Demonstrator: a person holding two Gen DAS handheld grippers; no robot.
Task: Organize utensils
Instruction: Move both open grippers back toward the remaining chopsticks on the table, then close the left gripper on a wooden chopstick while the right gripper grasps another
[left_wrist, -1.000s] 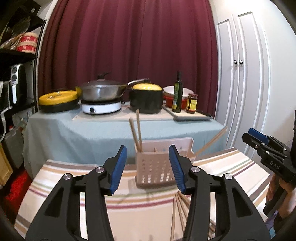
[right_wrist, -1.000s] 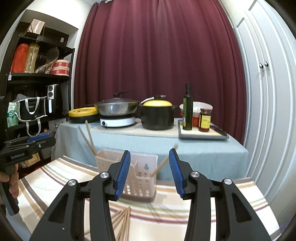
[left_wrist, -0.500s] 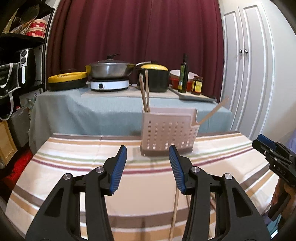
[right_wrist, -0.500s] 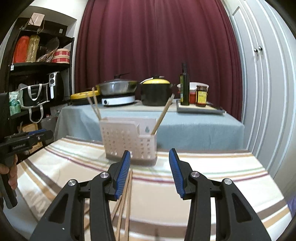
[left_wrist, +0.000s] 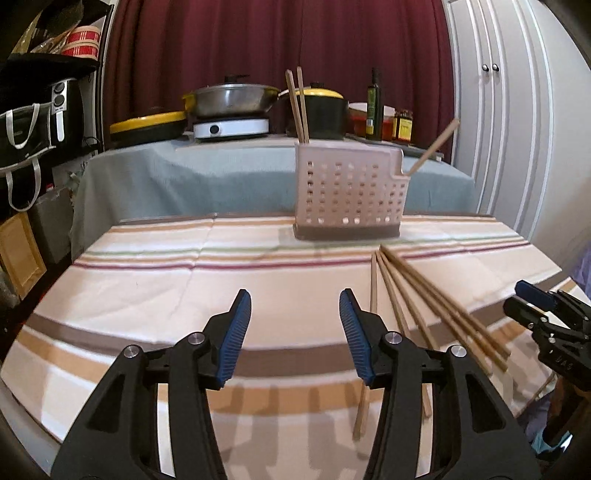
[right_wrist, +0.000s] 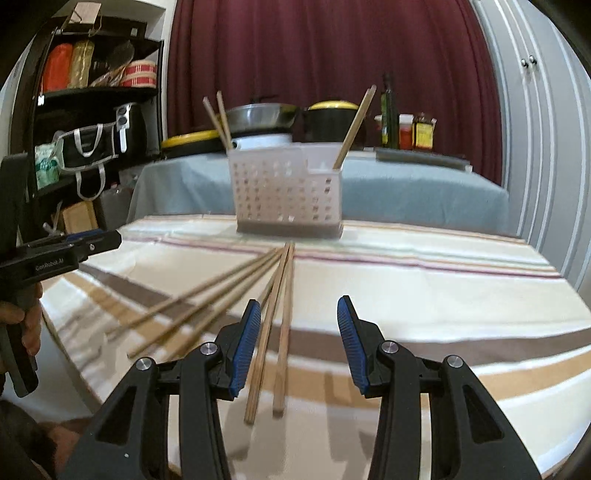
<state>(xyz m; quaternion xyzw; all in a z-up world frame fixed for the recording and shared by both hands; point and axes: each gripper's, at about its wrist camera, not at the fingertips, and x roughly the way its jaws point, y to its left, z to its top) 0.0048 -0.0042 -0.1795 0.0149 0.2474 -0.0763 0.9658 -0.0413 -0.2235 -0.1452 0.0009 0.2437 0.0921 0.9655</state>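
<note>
At the left, the left gripper (left_wrist: 294, 332), black with ribbed blue pads, hangs low over the desk (left_wrist: 155, 295) with its striped cream-and-brown cloth, its fingers spread wide and holding nothing. Just to its right a loose fan of plain wooden chopsticks (left_wrist: 417, 306) lies flat on the cloth, their far tips gathered close in front of the perforated pale plastic utensil caddy (left_wrist: 349, 192), which stands upright near the desk's far edge. Two chopsticks (left_wrist: 298, 105) stand in the caddy's left end and a single chopstick (left_wrist: 434, 147) leans out of the lower right compartment. Further right, the right gripper (right_wrist: 298, 338) is likewise released and empty, poised above the near ends of two of the loose chopsticks.
</note>
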